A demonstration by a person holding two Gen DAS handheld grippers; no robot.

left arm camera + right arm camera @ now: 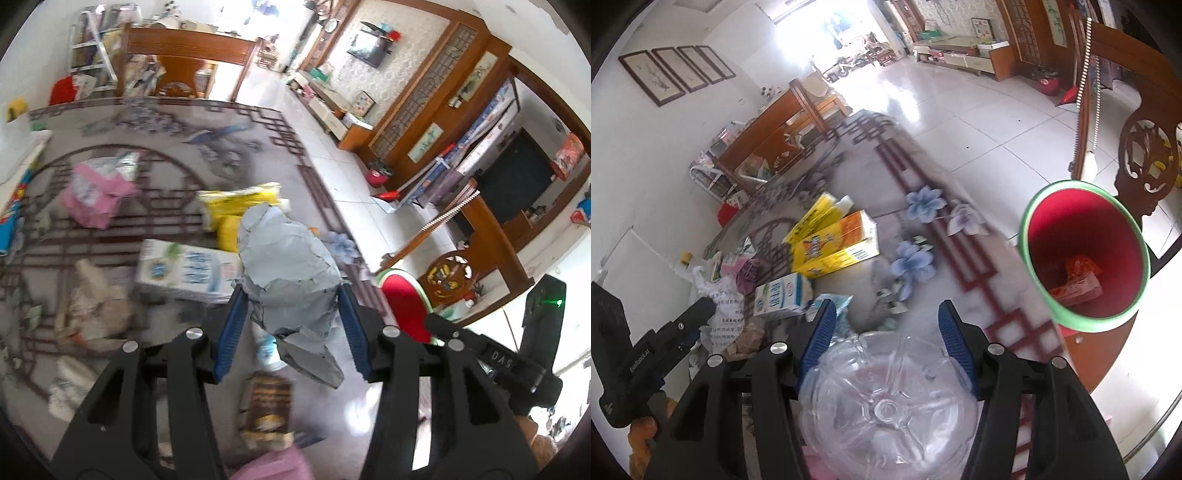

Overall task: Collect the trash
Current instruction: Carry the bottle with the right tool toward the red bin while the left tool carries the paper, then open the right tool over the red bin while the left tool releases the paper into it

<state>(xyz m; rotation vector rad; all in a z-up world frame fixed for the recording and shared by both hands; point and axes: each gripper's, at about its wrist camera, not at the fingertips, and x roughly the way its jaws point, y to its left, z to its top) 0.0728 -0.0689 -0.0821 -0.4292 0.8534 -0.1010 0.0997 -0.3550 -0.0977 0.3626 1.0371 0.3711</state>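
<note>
Left tongs (291, 310) clamp a crumpled grey paper wad (288, 266); right tongs (884, 332) grip a clear plastic bottle (886, 398). "DAS" (502, 360) shows on the right tongs' body.

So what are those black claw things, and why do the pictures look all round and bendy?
Those claws are tools a person holds, one in each hand, for picking up trash. Each has a tiny wide-eyed camera looking along its two fingers, and that lens bends the picture.

One picture comes from the left hand-held gripper. Its blue pads squeeze a crumpled grey paper. The other comes from the right hand-held gripper, which holds a clear plastic bottle by its sides.

Below them lies a patterned rug scattered with litter: yellow boxes, a milk carton and a pink bag. The red bin with a green rim already has some wrappers inside.
</note>
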